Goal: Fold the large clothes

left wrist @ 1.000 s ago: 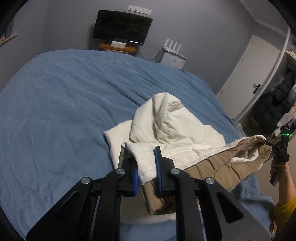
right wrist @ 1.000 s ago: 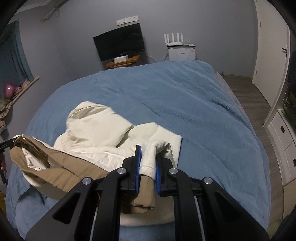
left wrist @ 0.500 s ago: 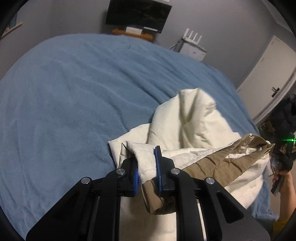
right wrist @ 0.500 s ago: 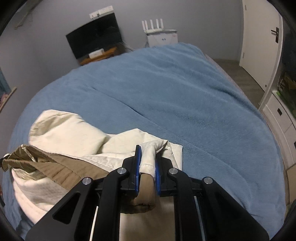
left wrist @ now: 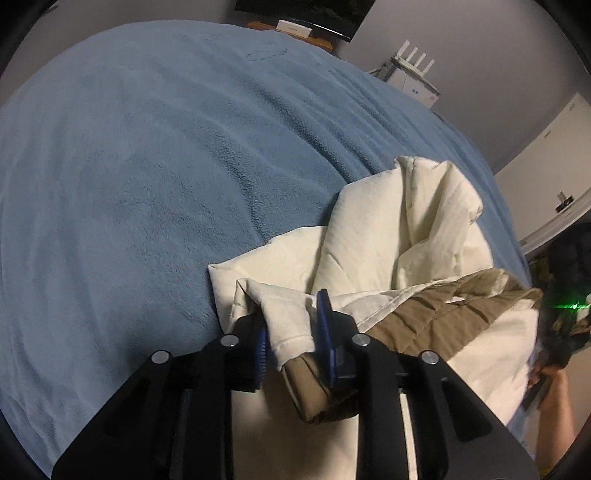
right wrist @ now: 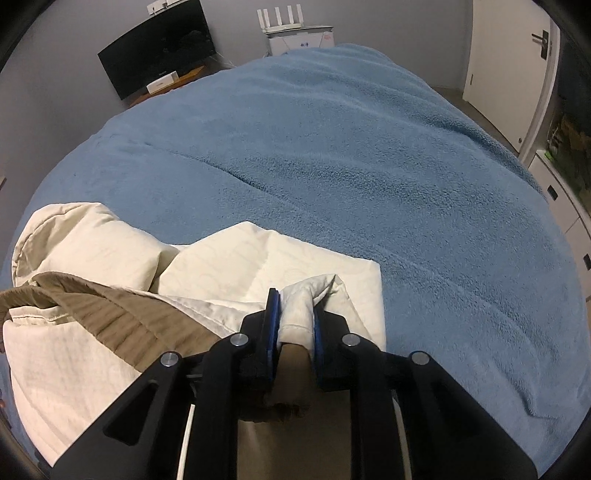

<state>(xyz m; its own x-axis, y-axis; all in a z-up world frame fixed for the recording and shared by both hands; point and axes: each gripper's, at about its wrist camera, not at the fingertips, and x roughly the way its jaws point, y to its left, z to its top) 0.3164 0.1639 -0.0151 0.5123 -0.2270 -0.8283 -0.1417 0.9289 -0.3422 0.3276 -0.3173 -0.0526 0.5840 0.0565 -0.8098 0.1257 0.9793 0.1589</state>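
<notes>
A padded jacket, cream on one side [left wrist: 399, 236] [right wrist: 266, 258] and brown on the other [left wrist: 436, 317] [right wrist: 118, 317], lies bunched on the blue bed cover [left wrist: 147, 166] [right wrist: 369, 155]. My left gripper [left wrist: 291, 325] is shut on a cream corner with brown fabric below it. My right gripper [right wrist: 295, 317] is shut on the opposite cream corner. The brown edge stretches between the two grippers. The right gripper's hand [left wrist: 554, 373] shows at the right edge of the left wrist view.
A dark TV [right wrist: 159, 62] on a wooden shelf stands by the far wall. A white unit with a router [right wrist: 295, 33] is beside it. A white door [right wrist: 509, 62] and drawers [right wrist: 569, 206] are on the right.
Both grippers have moved forward and lower over the bed, carrying the held jacket edge toward the rest of the jacket. The jacket now lies more folded over itself.
</notes>
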